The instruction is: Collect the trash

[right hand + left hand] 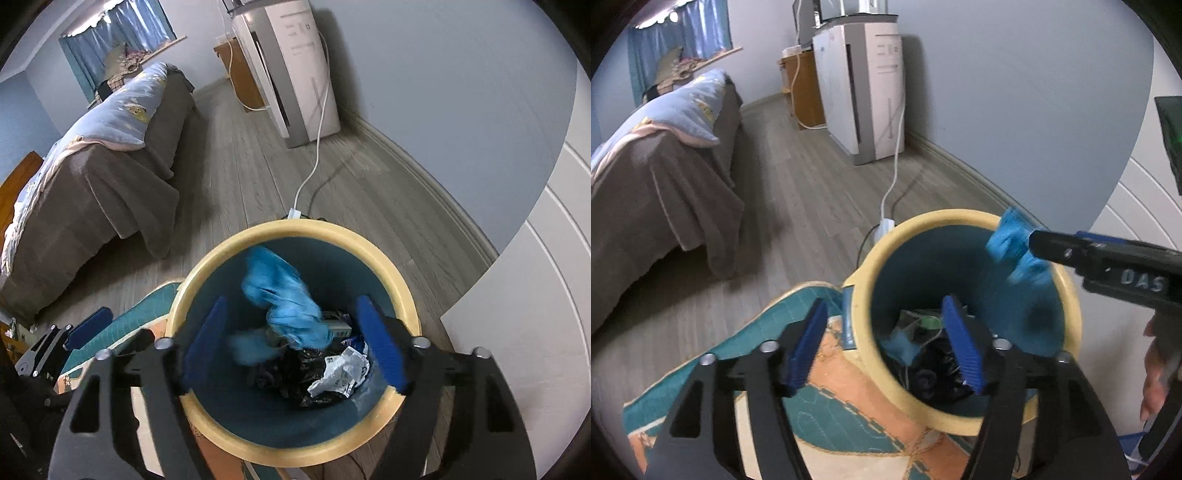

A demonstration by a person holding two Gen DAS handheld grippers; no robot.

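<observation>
A blue crumpled wrapper (286, 295) is seen mid-air over the bin (406, 291), w/ both grippers' jaws released, R gripper (295, 343) & L gripper (886, 343).

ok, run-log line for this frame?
step: drop | right gripper: open over bin | blue wad: blurred, between fingers, over bin opening | left gripper: open, empty, at bin rim
</observation>
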